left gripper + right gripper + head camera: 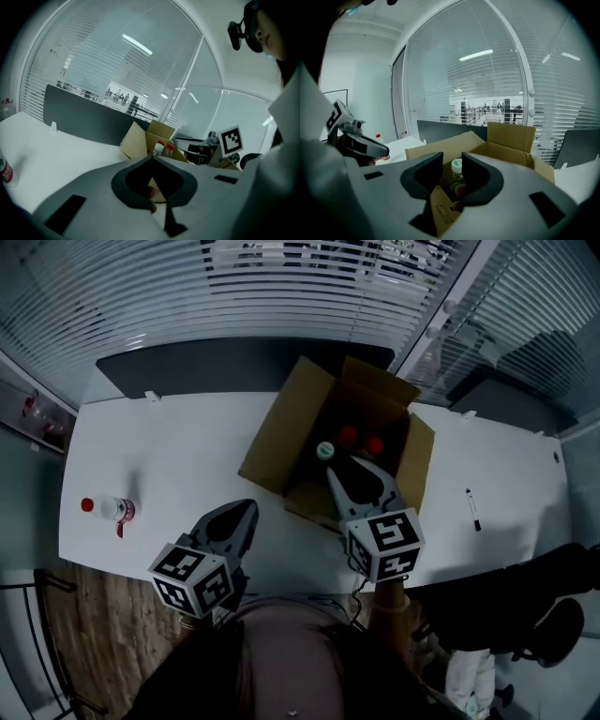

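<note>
An open cardboard box (281,442) stands on the white table (187,446). Inside are two red-capped bottles (349,435) and a green-and-white-capped bottle (325,450). My right gripper (354,472) hovers over the box's near side, open, nothing between its jaws. In the right gripper view the green-capped bottle (457,166) shows through the gap of the right gripper (452,161). My left gripper (246,510) is held near the table's front edge, left of the box, shut on nothing; its tips meet in the left gripper view (152,158). Another red-capped bottle (111,509) lies at the table's far left.
A black pen (472,509) lies on the table right of the box. A dark panel (187,367) runs along the table's back edge, with blinds behind it. A dark chair (553,606) stands at the lower right. The person's body fills the bottom of the head view.
</note>
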Available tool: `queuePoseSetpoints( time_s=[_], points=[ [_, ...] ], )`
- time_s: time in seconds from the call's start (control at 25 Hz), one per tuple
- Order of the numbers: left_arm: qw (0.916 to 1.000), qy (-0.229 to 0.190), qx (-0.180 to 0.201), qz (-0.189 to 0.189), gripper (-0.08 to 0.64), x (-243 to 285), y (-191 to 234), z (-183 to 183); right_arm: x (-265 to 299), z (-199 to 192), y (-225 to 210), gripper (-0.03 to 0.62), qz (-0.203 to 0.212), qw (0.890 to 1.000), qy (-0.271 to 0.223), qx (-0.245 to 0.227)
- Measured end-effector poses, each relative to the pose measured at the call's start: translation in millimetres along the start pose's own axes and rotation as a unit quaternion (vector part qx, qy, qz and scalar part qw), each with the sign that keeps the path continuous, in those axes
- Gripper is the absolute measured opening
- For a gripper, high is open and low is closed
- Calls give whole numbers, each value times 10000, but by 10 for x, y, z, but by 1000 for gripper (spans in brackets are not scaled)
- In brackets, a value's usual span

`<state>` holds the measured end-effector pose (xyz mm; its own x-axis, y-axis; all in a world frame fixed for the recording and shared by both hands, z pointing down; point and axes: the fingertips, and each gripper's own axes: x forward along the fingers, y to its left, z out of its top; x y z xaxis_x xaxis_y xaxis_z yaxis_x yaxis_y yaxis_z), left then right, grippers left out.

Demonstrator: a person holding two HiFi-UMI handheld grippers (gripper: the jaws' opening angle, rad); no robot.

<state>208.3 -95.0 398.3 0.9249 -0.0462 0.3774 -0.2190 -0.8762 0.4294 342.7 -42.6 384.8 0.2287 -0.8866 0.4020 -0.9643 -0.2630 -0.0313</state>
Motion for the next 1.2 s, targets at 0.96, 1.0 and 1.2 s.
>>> queuePoseSetpoints(
  time_s=[0.96,1.0,1.2],
  points=[
    [9955,113,-455,818,6,22,288,-188,610,-254,-139,173,597,9965,550,206],
    [9953,115,-465,846,6,18,293,-196,626,-260,-140,173,621,9962,564,219],
    [9938,124,-515,980,6,-1,307,-234,708,-321,-135,176,745,9942,741,218]
  ],
)
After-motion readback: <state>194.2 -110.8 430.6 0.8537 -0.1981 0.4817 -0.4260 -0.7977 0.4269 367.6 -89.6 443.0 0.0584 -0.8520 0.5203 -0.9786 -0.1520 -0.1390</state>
